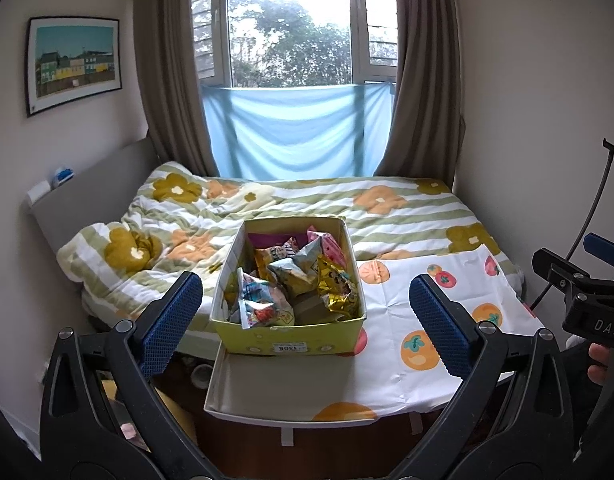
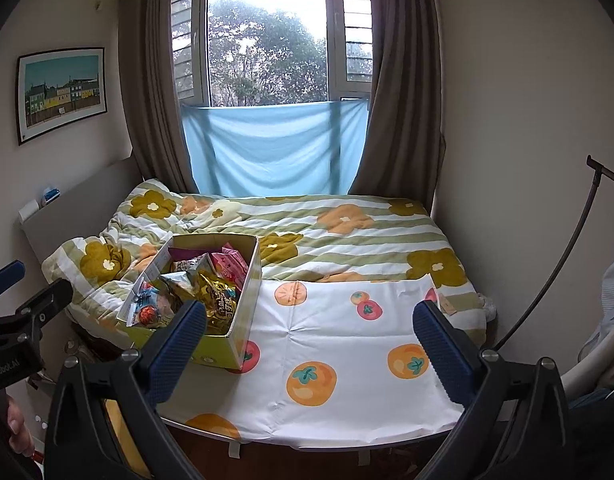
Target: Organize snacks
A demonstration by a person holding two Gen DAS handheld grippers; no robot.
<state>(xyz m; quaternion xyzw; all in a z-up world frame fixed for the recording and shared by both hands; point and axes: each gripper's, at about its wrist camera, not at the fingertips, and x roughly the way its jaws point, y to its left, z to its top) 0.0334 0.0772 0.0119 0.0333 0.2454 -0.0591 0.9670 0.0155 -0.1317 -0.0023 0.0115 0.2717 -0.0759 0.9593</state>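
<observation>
Box is the landmark: open yellow-green carton at the near-left edge of the fruit-print cloth, its lid flap hanging out over the front edge towards the cameras. Snack packets are all inside the box, heaped loose and overlapping: foil gold one on the right side, a pale crinkled bag in the middle, pink ones towards the back, a printed pouch leaning on the near-left wall. None visible outside the box, and the cloth right of it shows only its print.

Left gripper is level with the box front, jaws spread wide with nothing between them. The spread brackets the box on both sides, so it's lined up on the carton, not on one packet. Right gripper sits right of the box over bare cloth, jaws also wide apart and holding nothing; its left pad overlaps the near-right corner of the box in view, contact can't be confirmed.

Judgement: cloth right of the box looks laid out as a sorting surface. Scene fits either packets waiting to be pulled out and sorted, or packets already gathered back in. Pictures don't settle which.

Duvet behind the box is rumpled, so a poor surface for placing things.
</observation>
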